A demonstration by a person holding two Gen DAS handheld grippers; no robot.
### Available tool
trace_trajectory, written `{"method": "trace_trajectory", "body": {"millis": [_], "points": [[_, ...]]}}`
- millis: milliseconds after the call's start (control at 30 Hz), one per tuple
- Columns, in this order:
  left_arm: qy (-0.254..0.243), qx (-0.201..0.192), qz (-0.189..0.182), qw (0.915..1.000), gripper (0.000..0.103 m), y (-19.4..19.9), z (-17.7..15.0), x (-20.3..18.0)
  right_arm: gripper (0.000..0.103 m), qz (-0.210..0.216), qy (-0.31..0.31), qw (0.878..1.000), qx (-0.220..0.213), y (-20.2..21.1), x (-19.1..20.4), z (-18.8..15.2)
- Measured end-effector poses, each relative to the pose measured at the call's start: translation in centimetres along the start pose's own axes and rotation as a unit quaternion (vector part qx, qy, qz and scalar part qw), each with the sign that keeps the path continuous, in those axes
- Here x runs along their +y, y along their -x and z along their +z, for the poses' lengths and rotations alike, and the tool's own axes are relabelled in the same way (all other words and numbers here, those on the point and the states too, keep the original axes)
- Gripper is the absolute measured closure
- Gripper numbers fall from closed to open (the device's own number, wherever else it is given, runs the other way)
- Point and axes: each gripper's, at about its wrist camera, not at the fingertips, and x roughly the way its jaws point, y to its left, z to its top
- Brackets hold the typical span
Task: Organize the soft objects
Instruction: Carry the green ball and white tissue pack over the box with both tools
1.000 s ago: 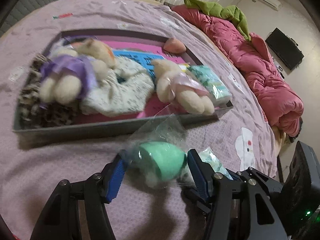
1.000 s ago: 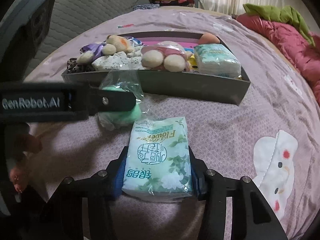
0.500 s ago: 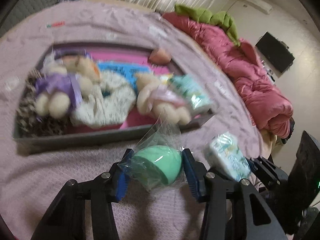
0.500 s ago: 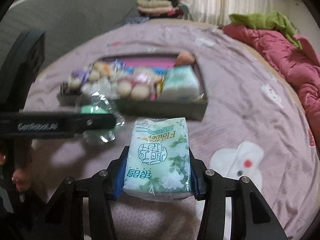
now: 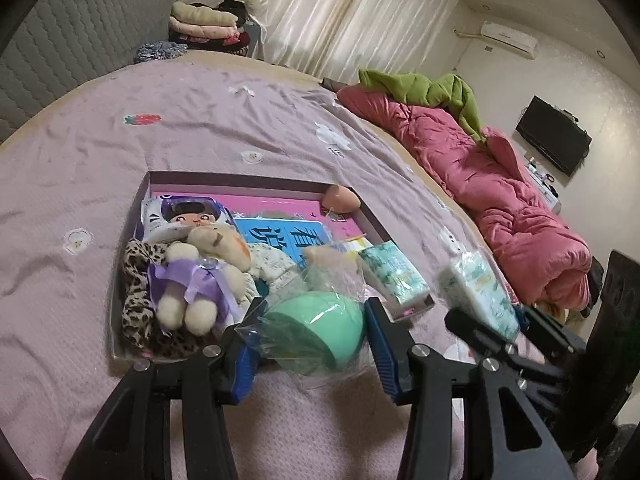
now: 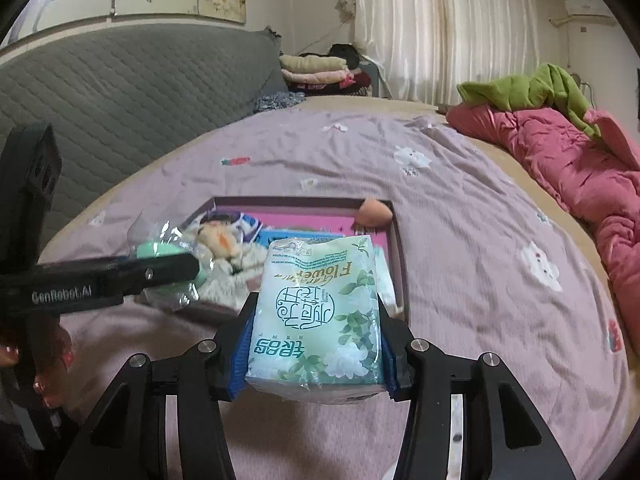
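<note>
your left gripper (image 5: 310, 342) clamps a bagged green sponge (image 5: 316, 330), your right gripper (image 6: 314, 350) a tissue pack (image 6: 316, 312) reading "flower", both above the crowded box (image 5: 248, 179); plush toys (image 5: 192, 280) fill its near side.

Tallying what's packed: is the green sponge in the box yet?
Out. The left gripper holds the bagged green sponge in front of the box.

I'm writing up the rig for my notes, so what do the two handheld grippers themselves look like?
Both the left gripper and the right gripper are matte black, with angular linkage arms joined by silver round-headed screws. The jaws carry ribbed blue pads. From the right wrist view, the left gripper's side shows white "GenRobot.AI" lettering. No cables show. The hand holding it has red-painted nails; no sleeve is visible.
</note>
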Motion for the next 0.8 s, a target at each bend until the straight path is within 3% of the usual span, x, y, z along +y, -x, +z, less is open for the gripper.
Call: {"method": "trace_trajectory", "body": {"millis": [367, 800], "points": [[-0.008, -0.015, 0.037, 0.9992, 0.054, -1.4, 1.2, 0.4, 0.051, 0.017, 0.015, 1.000, -0.006, -3.3, 0.4, 2.8], [-0.012, 0.003, 0.091, 0.9958, 0.054, -4.1, 2.3, 1.4, 0.051, 0.017, 0.026, 0.999, 0.008, -7.2, -0.2, 5.1]]}}
